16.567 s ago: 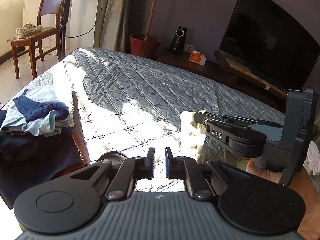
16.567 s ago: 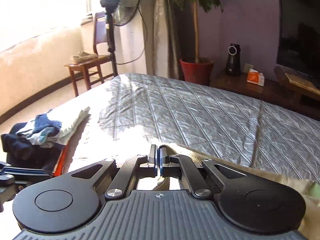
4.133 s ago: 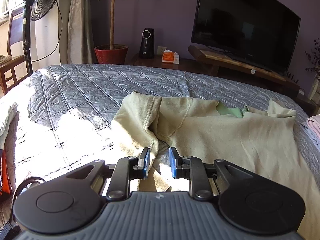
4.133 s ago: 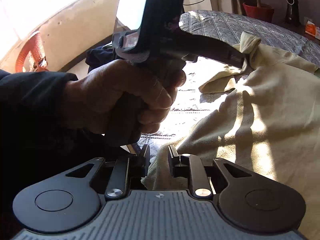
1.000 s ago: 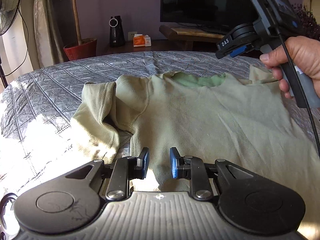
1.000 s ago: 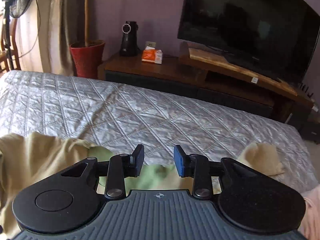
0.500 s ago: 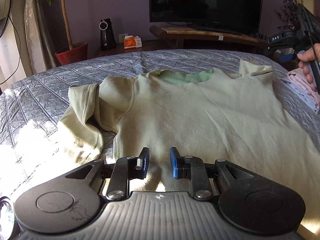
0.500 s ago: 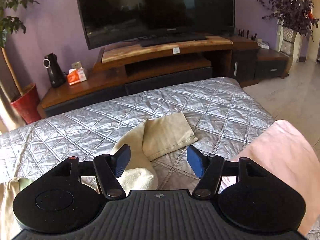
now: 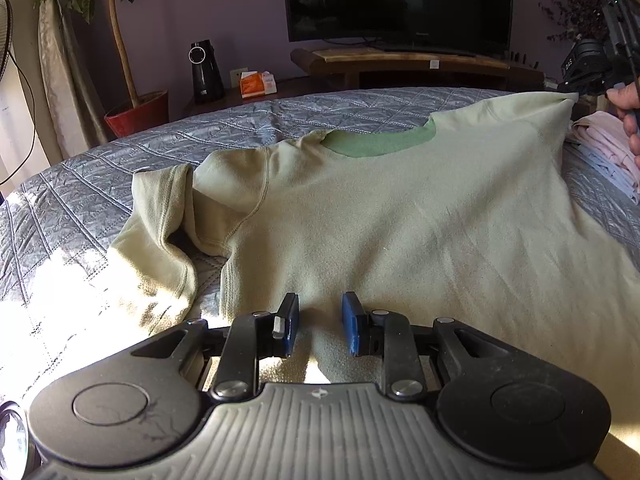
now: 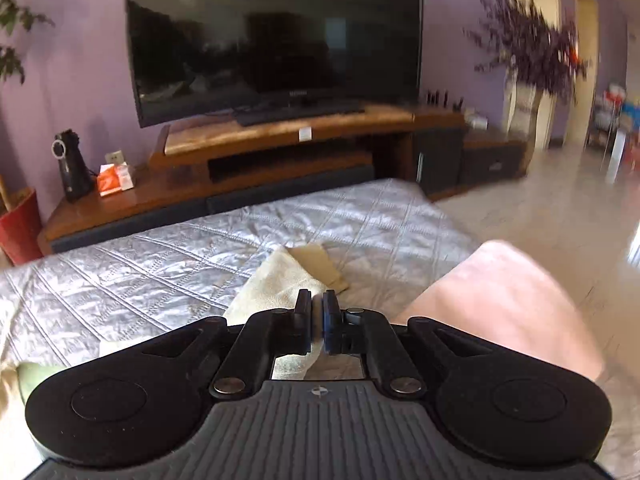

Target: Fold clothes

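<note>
The right claw (image 10: 316,320) pinches the green sweatshirt (image 9: 400,216) sleeve (image 10: 276,280) to pull it straight; the left claw (image 9: 320,328) gapes over the hem

Sweatshirt (image 9: 400,216) spread on the bed (image 9: 80,184), directly ahead of left gripper (image 9: 320,330). Its sleeve (image 10: 280,280) between right gripper's (image 10: 317,322) fingers. Folded clothes (image 10: 512,300) right of right gripper. TV (image 10: 276,40) on stand (image 10: 280,132) beyond the bed.
</note>
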### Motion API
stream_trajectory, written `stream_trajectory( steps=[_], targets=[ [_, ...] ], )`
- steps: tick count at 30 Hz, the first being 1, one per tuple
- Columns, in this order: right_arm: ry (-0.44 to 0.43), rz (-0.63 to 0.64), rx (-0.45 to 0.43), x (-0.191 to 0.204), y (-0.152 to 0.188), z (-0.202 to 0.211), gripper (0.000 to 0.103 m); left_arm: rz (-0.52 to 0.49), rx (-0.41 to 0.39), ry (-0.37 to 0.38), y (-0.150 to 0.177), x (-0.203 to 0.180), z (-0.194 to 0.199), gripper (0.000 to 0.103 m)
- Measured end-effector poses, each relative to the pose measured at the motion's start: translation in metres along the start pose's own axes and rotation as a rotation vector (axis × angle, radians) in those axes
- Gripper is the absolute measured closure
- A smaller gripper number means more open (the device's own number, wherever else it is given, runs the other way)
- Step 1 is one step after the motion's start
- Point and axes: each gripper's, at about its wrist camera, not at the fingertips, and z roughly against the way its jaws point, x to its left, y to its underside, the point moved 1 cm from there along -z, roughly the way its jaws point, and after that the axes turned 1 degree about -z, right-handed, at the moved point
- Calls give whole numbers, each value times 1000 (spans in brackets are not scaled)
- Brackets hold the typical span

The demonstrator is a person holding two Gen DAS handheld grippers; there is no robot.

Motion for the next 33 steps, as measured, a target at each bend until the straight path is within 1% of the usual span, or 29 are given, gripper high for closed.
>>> stream_trajectory(
  steps=[1,2,3,4,5,6,7,8,9,10,11,12,13,14,15,16,17,18,19,20,22,23,25,26,27,28,29,31,33],
  targets=[
    [35,49,-23,4,5,9,67,0,1,-1,0,0,0,80],
    [31,58,18,4,11,9,41,-1,0,-2,0,0,0,80],
    [7,49,69,1,16,8,14,-2,-1,-4,0,0,0,80],
    [-6,44,95,-2,21,10,28,-4,-2,-5,0,-1,0,80],
    [12,56,56,-4,25,20,33,-7,-3,-7,0,0,1,80],
    [23,69,19,-4,27,31,35,-7,-4,-7,-1,0,1,80],
    [25,84,-12,-5,30,41,35,-3,-3,-5,-1,1,1,80],
    [-11,107,-15,-4,34,49,37,6,-3,1,-2,2,1,80],
    [-77,140,29,-1,38,49,42,16,-4,8,-2,3,2,80],
    [-153,175,79,5,43,49,57,27,-5,15,-3,4,2,80],
    [-249,220,118,14,51,51,64,27,-5,16,-3,4,2,80],
    [-306,272,153,24,59,52,65,26,-4,16,-3,3,2,80],
    [-352,330,192,37,67,52,63,24,-4,16,-3,3,2,80],
    [-364,391,238,53,76,48,59,22,-4,16,-2,2,2,80],
    [-354,417,257,63,80,43,46,21,-4,16,-2,2,2,80],
    [-327,416,249,69,83,38,34,19,-4,16,-2,1,2,80],
    [-297,390,222,70,80,32,31,17,-4,16,-2,1,2,80],
    [-280,364,233,69,75,24,32,16,-3,16,-2,1,2,80],
    [-280,317,231,65,69,21,38,14,-3,16,-2,0,2,80],
    [-295,248,207,55,61,22,39,12,-3,17,-2,0,1,80],
    [-319,136,141,28,46,27,35,9,-3,17,-1,-1,1,80],
    [-289,84,114,10,41,25,31,14,-3,19,-1,-1,1,80],
    [-231,-20,72,-25,31,20,31,11,-3,21,-1,-1,1,81],
    [-207,-71,95,-42,30,11,32,6,-5,20,-1,-2,1,81],
    [-186,-112,119,-57,30,1,37,1,-7,19,0,-3,2,81],
    [-172,-126,142,-66,30,-10,45,0,-8,19,0,-3,2,81],
    [-166,-133,167,-72,31,-20,48,0,-8,18,0,-3,1,81],
    [-220,-135,208,-69,33,-37,49,-2,-11,16,0,-4,1,81],
    [-271,-148,212,-63,33,-45,50,-4,-14,14,0,-6,1,82]
  ],
)
